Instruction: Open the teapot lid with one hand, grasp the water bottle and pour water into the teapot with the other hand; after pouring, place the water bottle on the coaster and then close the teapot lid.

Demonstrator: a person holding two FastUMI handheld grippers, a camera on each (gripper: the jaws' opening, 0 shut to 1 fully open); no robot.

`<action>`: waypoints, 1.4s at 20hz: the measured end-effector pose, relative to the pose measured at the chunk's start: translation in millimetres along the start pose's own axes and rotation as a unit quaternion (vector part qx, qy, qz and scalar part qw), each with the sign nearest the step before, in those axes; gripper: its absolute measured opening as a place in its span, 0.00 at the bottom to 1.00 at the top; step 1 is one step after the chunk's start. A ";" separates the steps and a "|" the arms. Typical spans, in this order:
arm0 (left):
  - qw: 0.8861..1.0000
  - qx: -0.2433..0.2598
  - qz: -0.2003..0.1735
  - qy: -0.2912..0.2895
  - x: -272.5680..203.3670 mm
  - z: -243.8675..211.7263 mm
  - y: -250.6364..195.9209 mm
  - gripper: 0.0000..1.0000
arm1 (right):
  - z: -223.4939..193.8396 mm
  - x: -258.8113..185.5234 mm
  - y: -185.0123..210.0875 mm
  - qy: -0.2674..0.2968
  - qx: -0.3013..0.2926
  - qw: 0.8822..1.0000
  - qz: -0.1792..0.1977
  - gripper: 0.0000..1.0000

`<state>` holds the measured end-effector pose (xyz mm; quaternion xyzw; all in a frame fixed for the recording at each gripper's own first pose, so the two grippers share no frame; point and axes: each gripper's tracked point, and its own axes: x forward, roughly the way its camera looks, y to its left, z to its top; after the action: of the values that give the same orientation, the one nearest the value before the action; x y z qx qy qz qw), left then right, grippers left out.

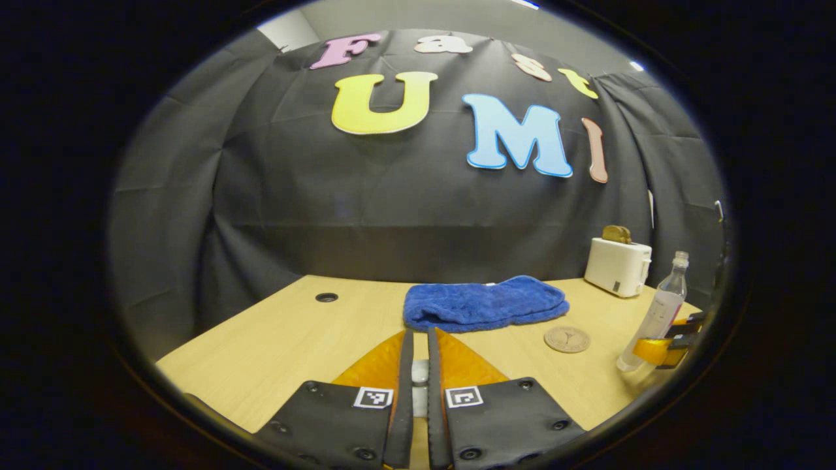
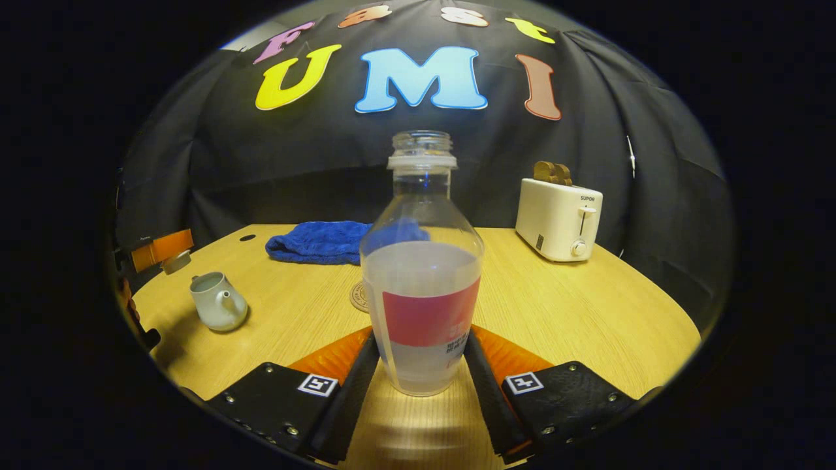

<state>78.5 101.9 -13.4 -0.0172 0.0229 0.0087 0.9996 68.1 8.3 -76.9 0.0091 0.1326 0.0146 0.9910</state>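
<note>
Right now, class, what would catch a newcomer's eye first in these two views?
The bottle, uncapped and part full, stands upright between the right hand-held gripper's fingers, dead centre. To its left on the table, the teapot sits open, its lid held above it by the left hand-held gripper. Behind lie a blue towel and a toaster.

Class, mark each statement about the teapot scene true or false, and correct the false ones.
1. The right gripper holds the water bottle. True.
2. The bottle's cap is on. False: its mouth is open.
3. The teapot has its lid on. False: the lid sits between the left gripper's fingers.
4. A blue towel lies on the table. True.
5. The bottle stands on the coaster. False: the coaster is bare.
</note>
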 end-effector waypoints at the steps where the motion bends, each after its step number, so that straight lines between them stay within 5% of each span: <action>1: 1.000 -0.003 0.003 0.003 -0.5 -2.4 5.7 0.15 | 1.3 0.2 2.2 0.002 -0.011 1.000 0.000 0.78; 6: 1.000 -0.014 0.011 0.013 -7.1 -13.0 27.3 0.17 | 30.5 4.0 20.6 -0.019 -0.134 0.991 -0.012 0.77; 12: 0.999 -0.024 0.022 0.016 -16.9 -20.8 52.0 0.17 | 49.1 19.5 63.0 -0.034 -0.292 0.956 -0.015 0.77; 21: 0.998 -0.029 0.046 0.017 -33.5 -25.3 90.9 0.17 | 56.7 40.1 101.7 -0.039 -0.450 0.892 -0.030 0.77; 28: 0.998 -0.033 0.052 0.024 -37.5 -30.8 104.3 0.15 | 68.3 39.8 112.3 -0.066 -0.569 0.817 -0.070 0.76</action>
<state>37.7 204.4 -46.0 -0.0497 0.0471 0.0607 0.9958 121.5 120.9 -19.0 -0.5649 0.0352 0.0175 0.8242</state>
